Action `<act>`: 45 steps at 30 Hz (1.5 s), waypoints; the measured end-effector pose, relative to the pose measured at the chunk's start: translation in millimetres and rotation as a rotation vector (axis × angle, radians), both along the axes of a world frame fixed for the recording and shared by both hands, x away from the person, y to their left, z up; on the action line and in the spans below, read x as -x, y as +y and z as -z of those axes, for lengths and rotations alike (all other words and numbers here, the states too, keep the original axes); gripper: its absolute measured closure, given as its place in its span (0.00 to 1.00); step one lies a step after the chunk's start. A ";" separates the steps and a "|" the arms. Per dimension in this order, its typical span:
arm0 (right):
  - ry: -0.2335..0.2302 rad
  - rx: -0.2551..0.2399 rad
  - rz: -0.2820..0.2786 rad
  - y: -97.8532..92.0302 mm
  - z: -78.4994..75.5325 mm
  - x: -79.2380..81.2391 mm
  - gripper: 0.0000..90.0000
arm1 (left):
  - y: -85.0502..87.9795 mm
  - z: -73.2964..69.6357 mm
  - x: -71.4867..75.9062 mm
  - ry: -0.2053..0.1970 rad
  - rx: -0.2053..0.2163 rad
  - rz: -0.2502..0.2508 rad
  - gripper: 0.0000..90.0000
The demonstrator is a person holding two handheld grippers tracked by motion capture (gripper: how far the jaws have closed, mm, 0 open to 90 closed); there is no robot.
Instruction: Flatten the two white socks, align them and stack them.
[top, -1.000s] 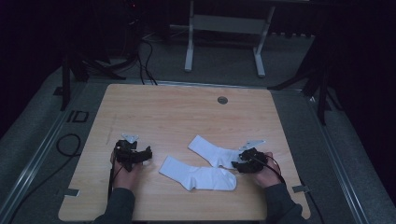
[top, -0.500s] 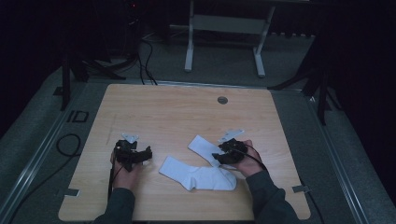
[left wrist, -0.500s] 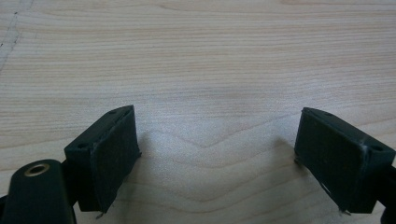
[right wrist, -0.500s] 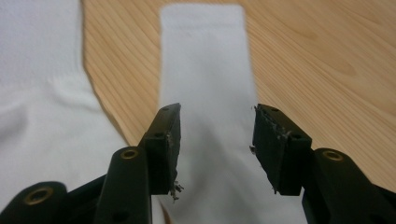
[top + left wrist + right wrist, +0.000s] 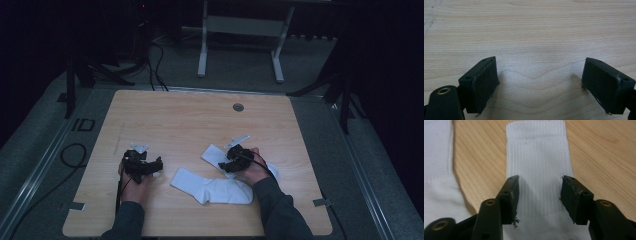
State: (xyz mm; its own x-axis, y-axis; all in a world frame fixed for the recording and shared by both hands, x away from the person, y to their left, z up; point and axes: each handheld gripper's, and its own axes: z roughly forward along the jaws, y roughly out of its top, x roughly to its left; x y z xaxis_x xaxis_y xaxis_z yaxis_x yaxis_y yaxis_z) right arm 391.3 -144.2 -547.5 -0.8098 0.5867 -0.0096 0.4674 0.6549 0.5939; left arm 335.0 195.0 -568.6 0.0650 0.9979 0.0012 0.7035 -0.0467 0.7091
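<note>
- Right gripper (image 5: 223,163) hangs over the farther sock (image 5: 537,170), jaws half-open astride its ribbed leg, gripping nothing.
- Left gripper (image 5: 156,165) gapes wide, empty, on bare table (image 5: 170,120).
- Nearer sock (image 5: 210,186) lies between them.

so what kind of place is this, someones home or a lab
Probably a lab or recording workspace, not a home: a bare wooden table on grey carpet, cables trailing over the floor, and a metal stand in the dark behind.
</note>
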 end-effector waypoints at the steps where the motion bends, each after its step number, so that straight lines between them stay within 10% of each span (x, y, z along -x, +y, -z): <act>1: -0.004 0.002 0.001 -0.4 -0.1 -0.1 0.61 | 0.0 0.0 0.0 0.000 0.000 0.000 0.15; 8: -0.021 -0.006 0.046 -8.2 -0.1 -3.0 0.91 | 0.0 0.0 0.0 0.000 0.000 0.000 0.15; 27: -0.147 -0.147 -0.011 -26.7 -70.0 36.8 0.91 | -0.1 0.0 -0.1 -0.001 0.001 -0.001 0.15; 45: -0.284 -0.137 -0.101 -19.3 -121.6 81.5 0.91 | 0.0 0.0 0.0 0.000 0.000 0.000 0.15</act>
State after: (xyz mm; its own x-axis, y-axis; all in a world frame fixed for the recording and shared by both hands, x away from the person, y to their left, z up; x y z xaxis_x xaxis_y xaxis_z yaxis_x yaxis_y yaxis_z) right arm 309.9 -163.4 -425.8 -0.8400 0.5153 -0.1698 0.2072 0.5940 0.7773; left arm 335.1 195.0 -568.6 0.0652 0.9979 0.0014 0.7035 -0.0470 0.7092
